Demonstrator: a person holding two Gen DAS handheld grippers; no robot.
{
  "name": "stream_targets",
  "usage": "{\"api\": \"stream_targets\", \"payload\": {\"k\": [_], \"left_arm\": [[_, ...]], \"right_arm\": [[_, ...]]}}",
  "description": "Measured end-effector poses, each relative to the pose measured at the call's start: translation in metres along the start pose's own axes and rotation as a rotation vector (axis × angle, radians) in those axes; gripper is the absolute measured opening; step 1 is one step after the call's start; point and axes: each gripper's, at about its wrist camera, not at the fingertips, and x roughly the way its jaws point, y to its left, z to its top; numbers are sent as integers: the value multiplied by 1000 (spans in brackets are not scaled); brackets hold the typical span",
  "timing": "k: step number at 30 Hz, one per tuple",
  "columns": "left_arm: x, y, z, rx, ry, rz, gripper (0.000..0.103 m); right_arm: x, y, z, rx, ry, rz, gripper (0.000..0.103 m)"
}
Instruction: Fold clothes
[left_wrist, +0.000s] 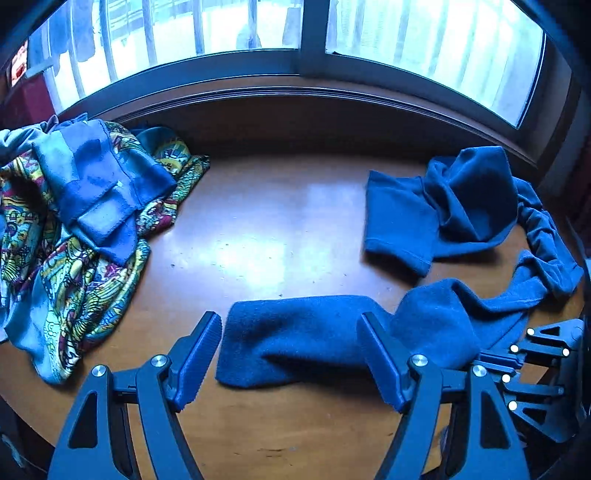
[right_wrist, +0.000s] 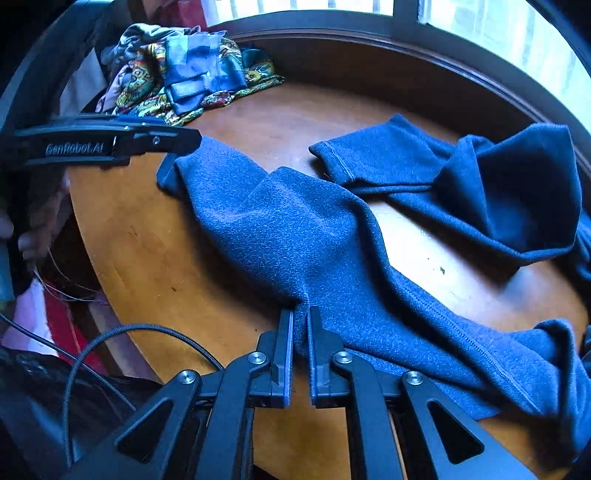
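Observation:
A crumpled dark blue fleece garment (left_wrist: 454, 221) (right_wrist: 295, 229) sprawls over the right half of a round wooden table (left_wrist: 258, 229) (right_wrist: 140, 240). One sleeve end (left_wrist: 295, 339) lies flat between the wide-apart fingers of my left gripper (left_wrist: 291, 332), which is open and hovers just above it. My right gripper (right_wrist: 301, 317) is shut on a pinched fold of the blue garment near the table's front edge. The left gripper (right_wrist: 110, 142) shows side-on in the right wrist view, over the sleeve's end. The right gripper's frame (left_wrist: 543, 373) appears at the far right of the left wrist view.
A heap of colourful patterned cloth with a folded blue piece on top (left_wrist: 85, 206) (right_wrist: 184, 81) sits at the table's left rear. A dark window frame (left_wrist: 306, 70) runs behind the table. A hand (right_wrist: 29, 236) and cables (right_wrist: 92, 343) are at the left edge.

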Motion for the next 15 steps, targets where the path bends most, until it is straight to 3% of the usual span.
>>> {"api": "stream_targets", "payload": {"k": [4, 6, 7, 15], "left_arm": [[-6, -9, 3, 22, -15, -40, 74], [-9, -13, 4, 35, -20, -54, 74], [-9, -15, 4, 42, -18, -61, 74], [3, -33, 10, 108, 40, -122, 74]], "right_arm": [[-20, -4, -1, 11, -27, -18, 19], [-34, -8, -6, 21, -64, -33, 39], [-43, -8, -13, 33, -83, -39, 42], [-76, -74, -49, 201, -136, -186, 44]]}}
